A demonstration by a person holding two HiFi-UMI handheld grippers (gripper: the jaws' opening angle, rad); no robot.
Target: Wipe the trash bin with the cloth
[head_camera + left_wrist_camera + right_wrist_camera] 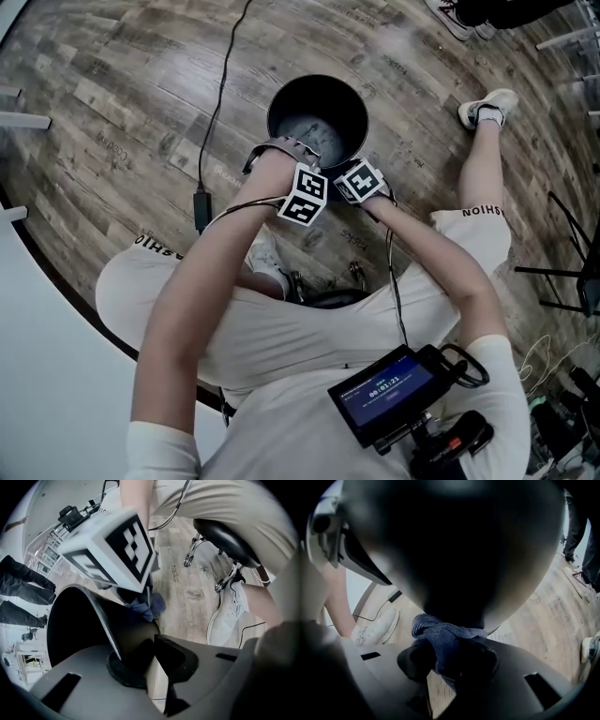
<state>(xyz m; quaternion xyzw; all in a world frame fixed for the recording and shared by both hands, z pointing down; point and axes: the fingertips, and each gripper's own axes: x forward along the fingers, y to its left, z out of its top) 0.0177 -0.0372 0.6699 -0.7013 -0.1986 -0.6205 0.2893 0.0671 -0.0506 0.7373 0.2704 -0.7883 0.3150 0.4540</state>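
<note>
I have the trash bin (319, 117) standing on the floor (112, 94), just ahead of the seated person's knees. My left gripper (140, 656) is at the bin's near rim, one jaw inside and one outside, clamped on the wall. My right gripper (450, 663) is just right of it, outside the bin. It pinches the cloth (440, 639), whose top lies against the outer wall. A cable (220, 84) runs over the floor left of the bin, and a shoe (487, 108) rests well off to its right. The stool (225, 541) stands behind both grippers, under the person.
</note>
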